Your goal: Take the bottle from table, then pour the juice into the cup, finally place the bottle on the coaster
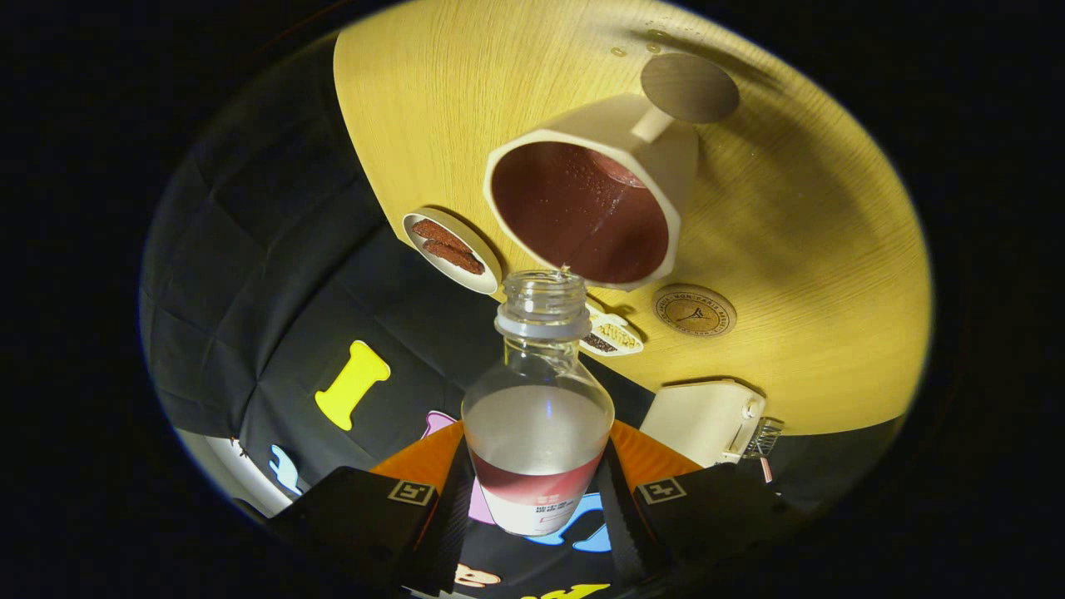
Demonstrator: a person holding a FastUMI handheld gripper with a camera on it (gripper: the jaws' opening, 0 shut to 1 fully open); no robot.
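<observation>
We hold the bottle [537, 416] clamped between both fingers of the claw [537, 499], its uncapped mouth pointing ahead and almost at the rim of the cup [595, 200]. A little red juice lies low in the bottle, near our fingers; the cup, a pale stemmed goblet, is lined with dark red juice. Just ahead and to one side of the bottle's neck sits the round coaster [694, 310], bare on the wooden table [815, 249]. On the other side an oval dish [452, 249] carries two brown pieces close to the table's edge. A small tray [614, 334] and a white box [703, 420] lie nearer us. The whole view is rolled steeply sideways, tipping the bottle.
</observation>
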